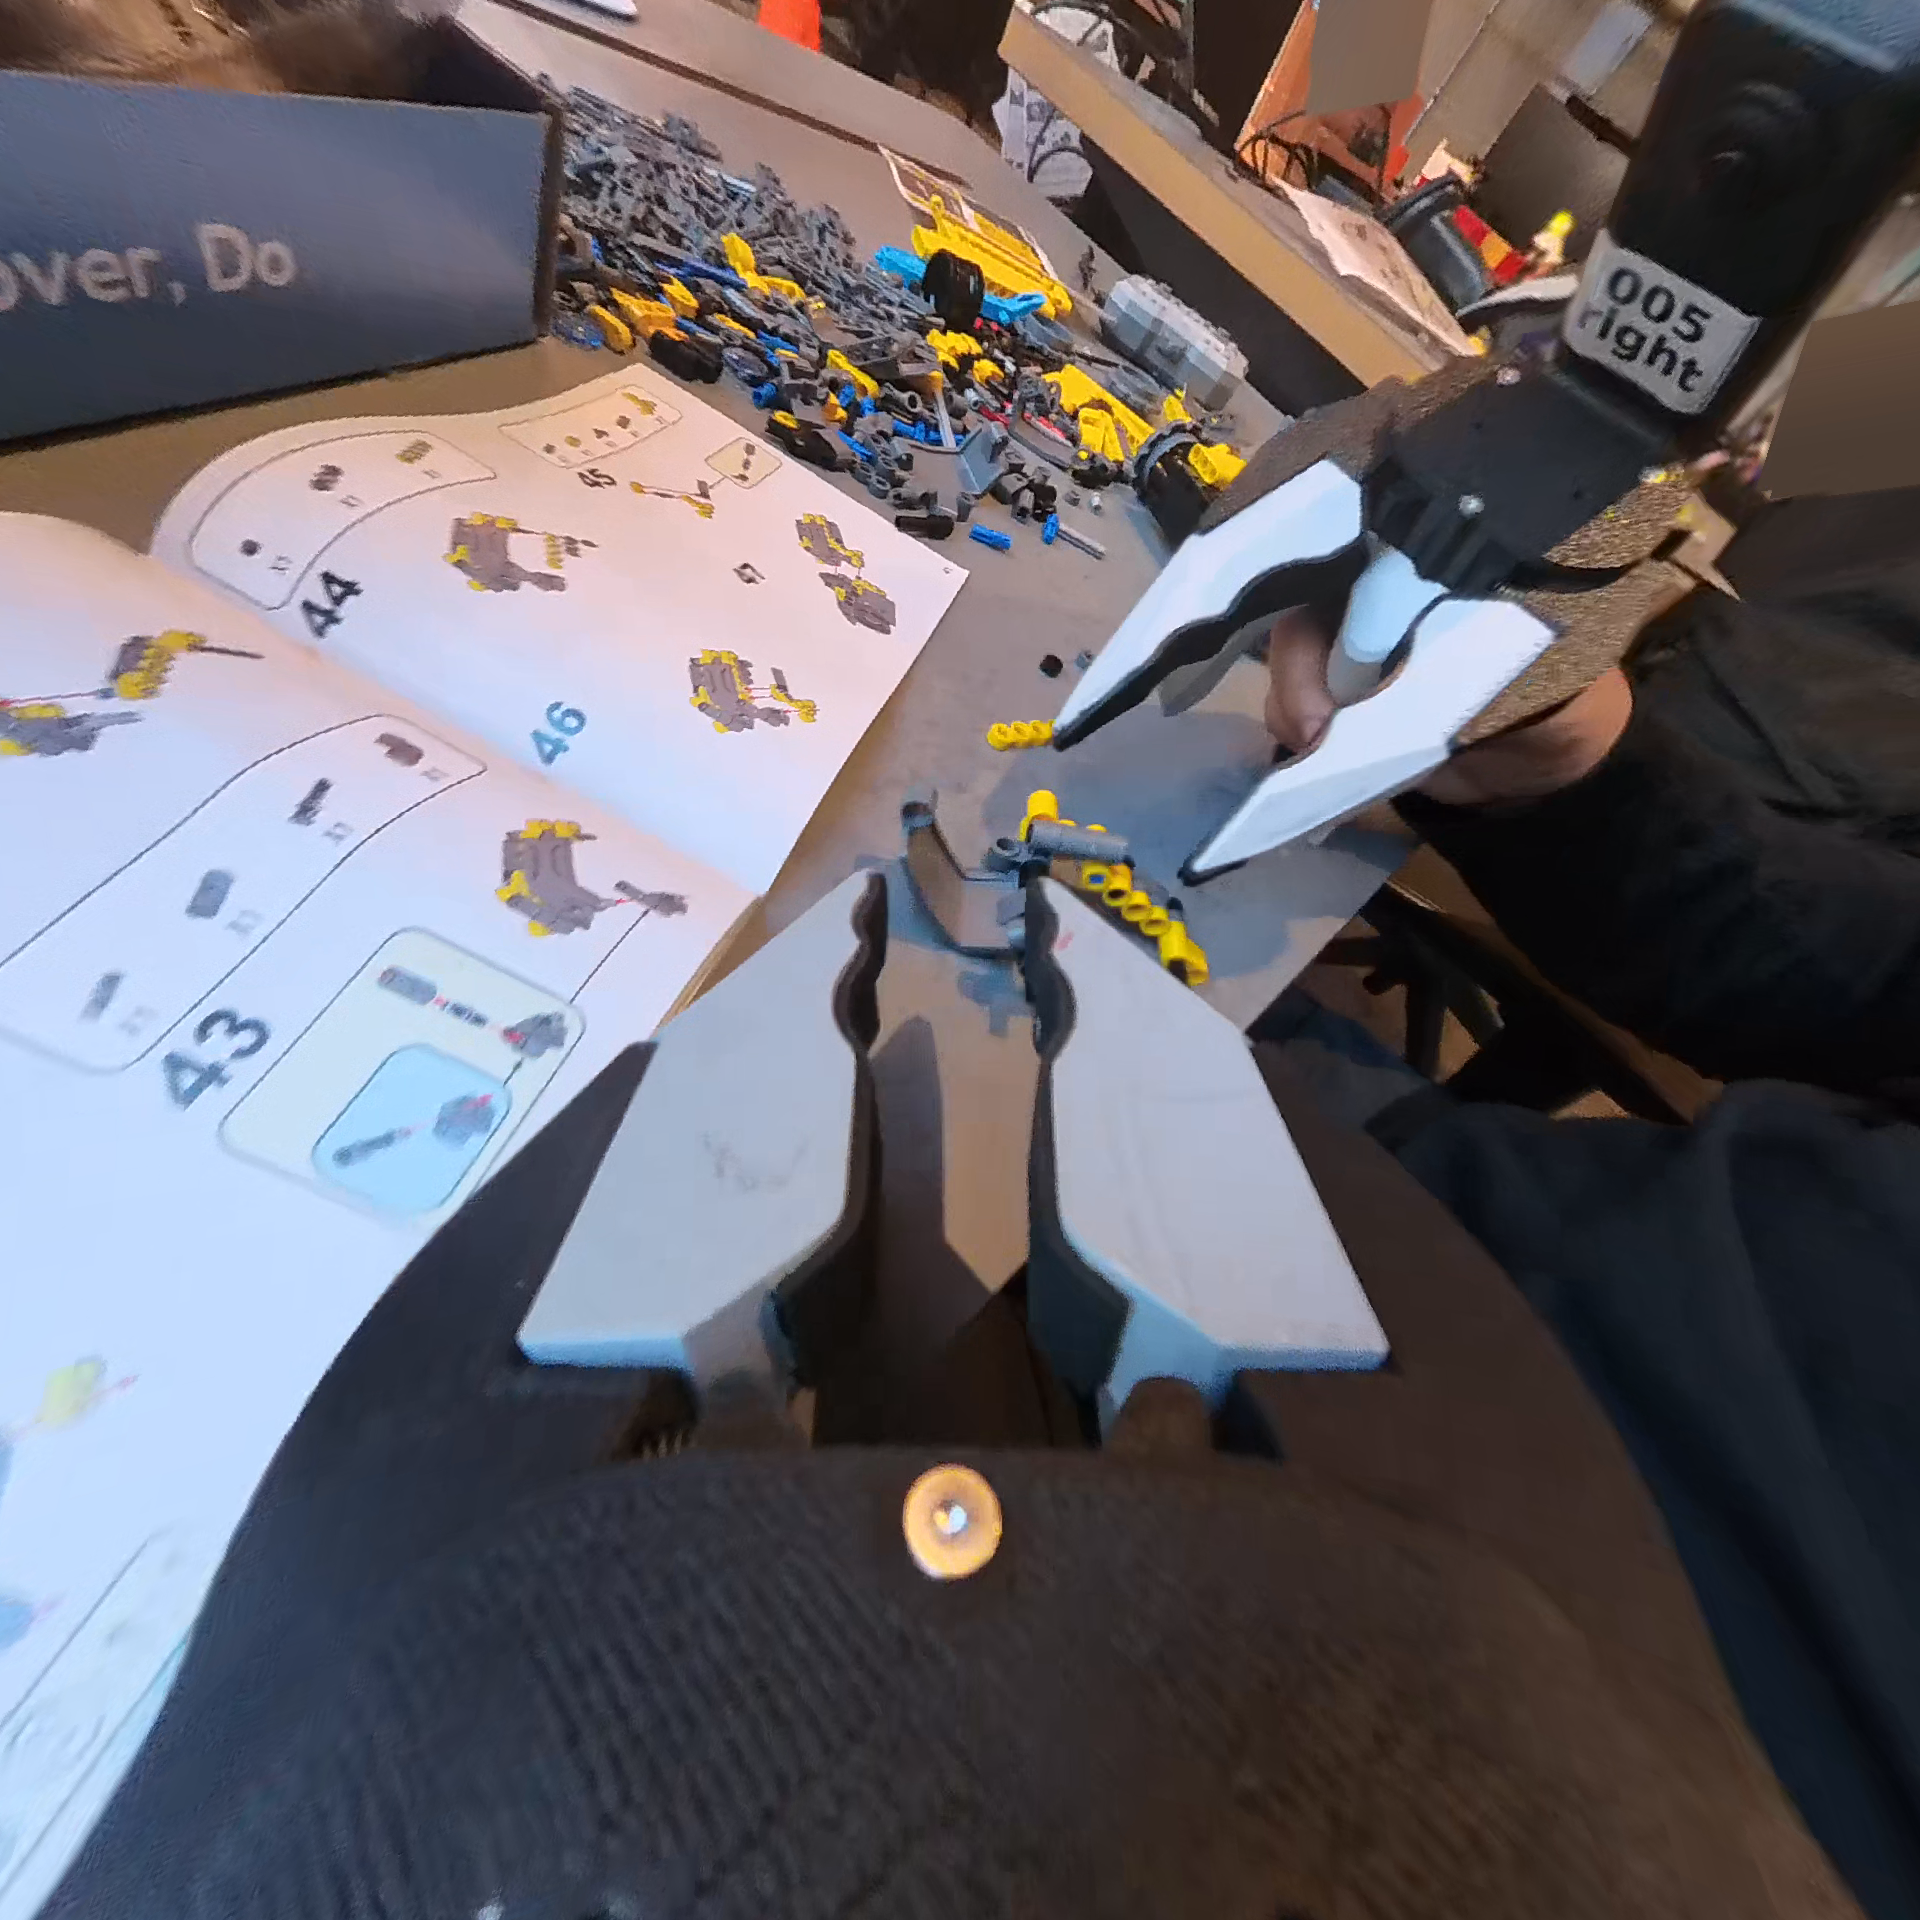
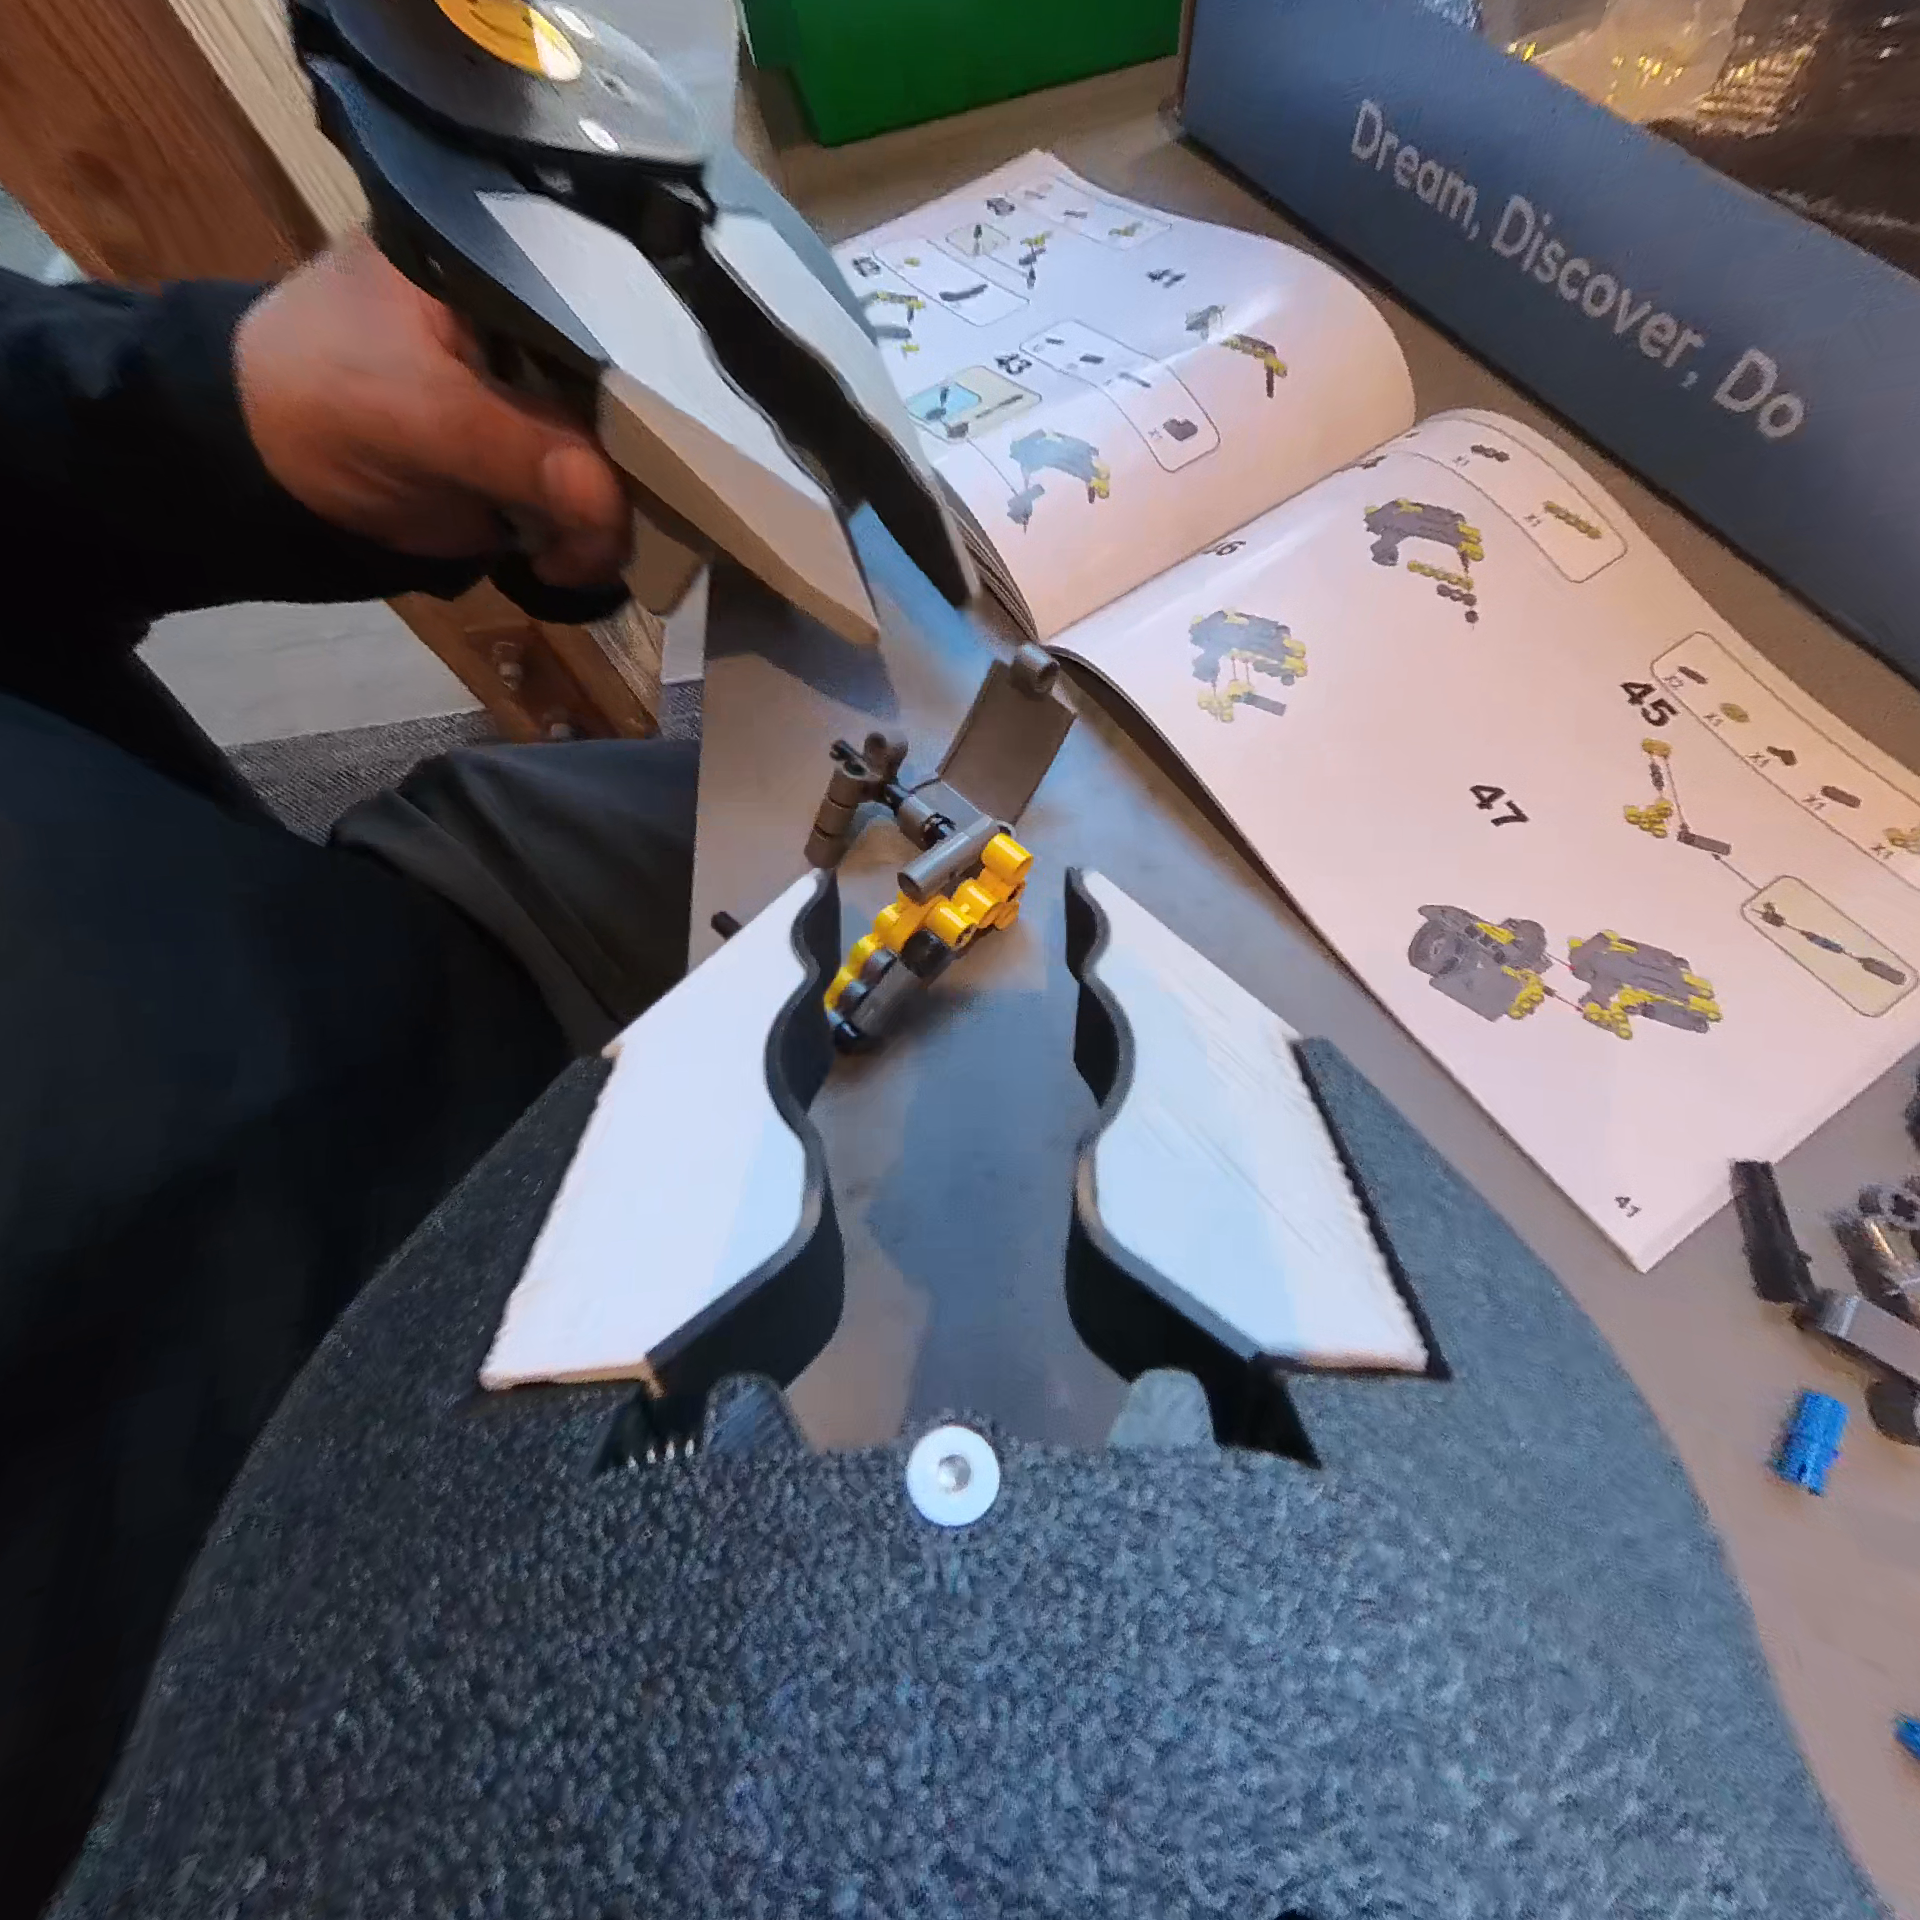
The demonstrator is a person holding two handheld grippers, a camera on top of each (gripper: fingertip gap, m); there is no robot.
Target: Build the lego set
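Note:
A small grey and yellow brick assembly (image 2: 935, 925) lies on the grey table (image 2: 966, 1143) near its edge. A flat grey panel (image 2: 1013, 738) sits at its far end. My right gripper (image 2: 951, 883) is open, with the assembly's yellow part between its fingertips, low over the table. My left gripper (image 1: 956, 894) is open and empty, its tips just above the grey panel (image 1: 940, 883). In the left wrist view the right gripper (image 1: 1127, 800) hovers beside the assembly (image 1: 1101, 873), and a loose yellow beam (image 1: 1018, 732) lies by its far tip. The left gripper also shows in the right wrist view (image 2: 925, 613).
An open instruction booklet (image 1: 468, 727) lies beside the assembly and also shows in the right wrist view (image 2: 1403, 779). A long blue-grey box (image 1: 260, 260) stands behind it. A big pile of loose grey, yellow and blue parts (image 1: 831, 312) covers the far table. A blue pin (image 2: 1808, 1444) lies at right. The table edge (image 1: 1299, 987) is close. There is about 6 centimeters between the tips of the two grippers. The blue pin (image 2: 1808, 1444) sits 15 centimeters or so from the ends of my right fingers.

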